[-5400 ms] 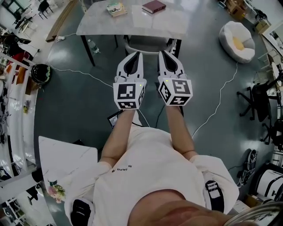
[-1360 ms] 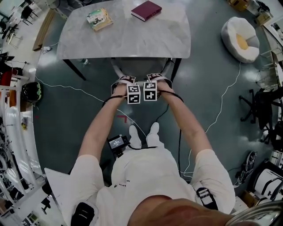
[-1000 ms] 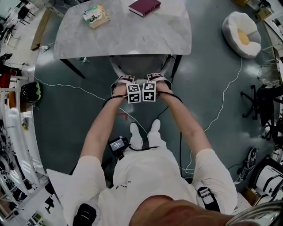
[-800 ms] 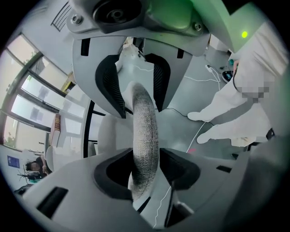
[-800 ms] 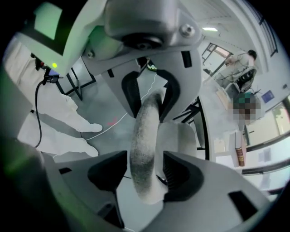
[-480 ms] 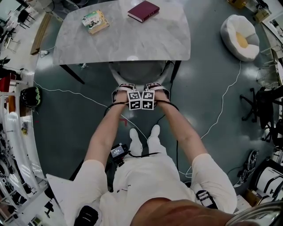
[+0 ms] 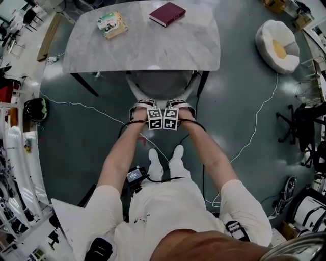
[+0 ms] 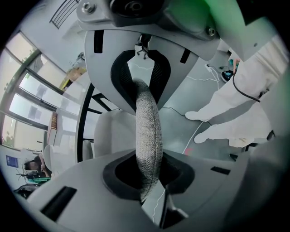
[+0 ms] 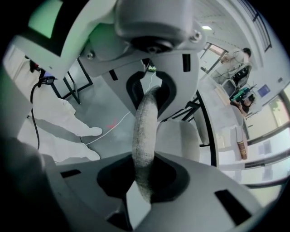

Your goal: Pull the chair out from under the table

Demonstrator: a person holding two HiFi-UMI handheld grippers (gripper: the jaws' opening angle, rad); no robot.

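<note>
The chair (image 7: 160,84) has a grey seat and a thin grey fabric backrest; it stands partly under the pale table (image 7: 142,51). My left gripper (image 7: 147,108) and right gripper (image 7: 176,107) sit side by side on the backrest's top rim, both pointing steeply down. In the left gripper view the backrest edge (image 8: 147,136) runs between the jaws of the left gripper (image 8: 146,133), pinched. The right gripper (image 9: 144,136) holds the backrest edge (image 9: 143,131) the same way. Both pairs of jaws have just been closing on it.
A red book (image 7: 167,13) and a green-white book (image 7: 112,24) lie on the table. A white round cushion (image 7: 277,41) lies on the floor at the right, black office chairs (image 7: 300,117) beyond. Cables (image 7: 249,132) cross the floor; the person's feet (image 7: 164,159) stand behind the chair.
Both grippers came down from in front of the chest onto the chair's backrest. Over the last second their marker cubes drew closer together; the chair's place looks much the same.
</note>
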